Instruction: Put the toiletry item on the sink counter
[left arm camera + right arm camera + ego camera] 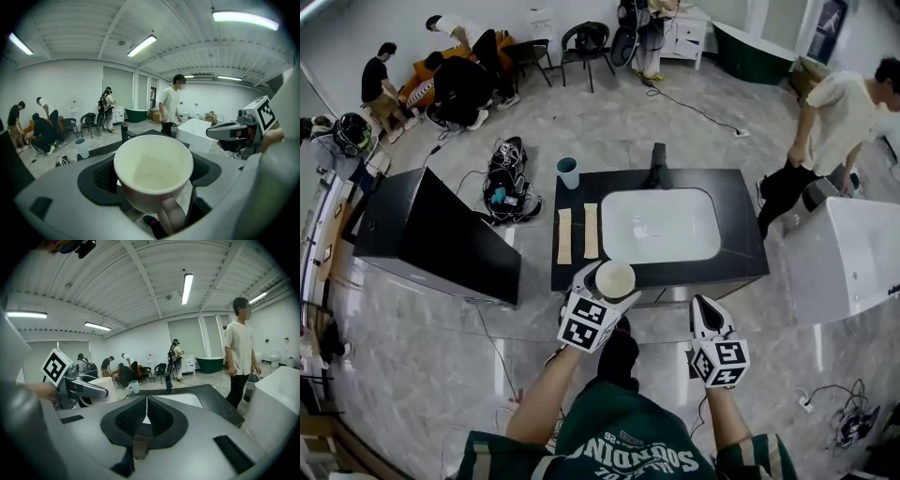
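Head view: the left gripper (602,287), at lower centre, is clamped on a cream mug (616,278). The mug stands upright with its mouth up, at the gripper's tip. It shows over the near edge of the black sink counter (741,225), just below the lower left corner of the white basin (661,223). Whether it touches the counter cannot be told. Two tan strips (577,232) lie left of the basin, and a teal cup (568,172) stands at the counter's upper left corner. The right gripper (705,309) is at lower right, short of the counter.

Left gripper view: the mug (153,168) fills the centre of the frame, with a jaw pressed against each side. Its inside is plain, pale and empty. The rim is round, and the handle (171,218) points down toward the lower edge of the frame.

Right gripper view: the right gripper (146,416) has its jaws pressed together with nothing between them. The basin and counter lie beyond the tips at centre.
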`<state>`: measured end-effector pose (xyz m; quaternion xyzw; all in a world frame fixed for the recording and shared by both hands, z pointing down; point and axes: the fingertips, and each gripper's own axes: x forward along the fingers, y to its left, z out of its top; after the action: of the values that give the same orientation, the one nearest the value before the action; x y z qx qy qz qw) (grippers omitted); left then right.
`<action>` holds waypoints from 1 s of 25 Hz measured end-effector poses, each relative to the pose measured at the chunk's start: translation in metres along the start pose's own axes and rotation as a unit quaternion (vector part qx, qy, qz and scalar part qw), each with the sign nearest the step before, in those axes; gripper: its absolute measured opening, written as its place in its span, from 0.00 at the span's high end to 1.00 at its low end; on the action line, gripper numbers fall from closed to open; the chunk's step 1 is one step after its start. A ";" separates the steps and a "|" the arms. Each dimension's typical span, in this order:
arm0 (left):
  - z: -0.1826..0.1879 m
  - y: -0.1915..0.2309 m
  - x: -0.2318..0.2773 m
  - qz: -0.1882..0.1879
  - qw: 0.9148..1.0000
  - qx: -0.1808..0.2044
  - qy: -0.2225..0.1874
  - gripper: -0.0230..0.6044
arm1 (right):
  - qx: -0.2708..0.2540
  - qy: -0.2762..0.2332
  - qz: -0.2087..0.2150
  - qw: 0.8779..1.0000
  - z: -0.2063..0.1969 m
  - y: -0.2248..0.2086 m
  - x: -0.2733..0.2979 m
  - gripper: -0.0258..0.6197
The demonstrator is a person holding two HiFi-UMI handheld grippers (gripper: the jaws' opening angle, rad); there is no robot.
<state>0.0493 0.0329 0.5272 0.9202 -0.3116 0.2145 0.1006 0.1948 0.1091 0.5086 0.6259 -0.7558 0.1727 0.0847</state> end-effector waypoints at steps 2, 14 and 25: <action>0.008 0.018 0.018 0.004 1.000 -0.003 -0.004 0.27 | -0.006 0.003 0.005 1.000 0.010 -0.008 0.026 0.90; 0.049 0.156 0.111 0.013 0.999 -0.031 0.010 0.27 | -0.033 0.037 0.047 0.998 0.071 -0.016 0.210 0.90; 0.059 0.221 0.160 0.040 0.998 -0.053 0.013 0.27 | -0.044 0.050 0.074 0.995 0.092 -0.019 0.289 0.90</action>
<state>0.0472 -0.2442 0.5600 0.8973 -0.3581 0.2135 0.1450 0.1632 -0.1927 0.5263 0.5548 -0.8016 0.1759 0.1368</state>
